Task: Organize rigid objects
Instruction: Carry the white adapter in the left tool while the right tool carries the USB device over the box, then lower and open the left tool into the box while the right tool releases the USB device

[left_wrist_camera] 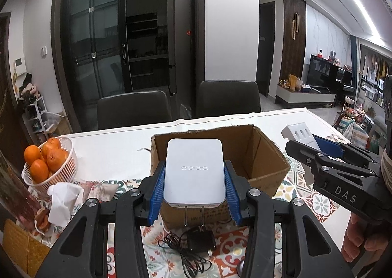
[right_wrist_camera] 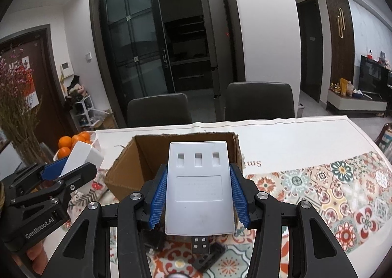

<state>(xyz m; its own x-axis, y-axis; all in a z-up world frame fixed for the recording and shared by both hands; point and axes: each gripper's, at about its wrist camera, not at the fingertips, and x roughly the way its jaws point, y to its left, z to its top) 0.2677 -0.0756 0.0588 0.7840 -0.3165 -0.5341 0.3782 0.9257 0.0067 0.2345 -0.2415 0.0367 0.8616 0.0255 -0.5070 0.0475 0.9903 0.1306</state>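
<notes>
Left hand-held gripper (left_wrist_camera: 194,192) clamps OPPO charger (left_wrist_camera: 194,170) (prongs down).

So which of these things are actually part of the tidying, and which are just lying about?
Part of the job:
OPPO charger, held by left gripper
white USB hub, held by right gripper
cardboard box
black adapter

Just lying about:
oranges basket
crumpled tissue
chairs

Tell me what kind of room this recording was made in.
Most likely the dining area of a home. A table with a patterned cloth has two dining chairs behind it, a basket of oranges sits on it, and a TV stands in the open living room beyond.
</notes>
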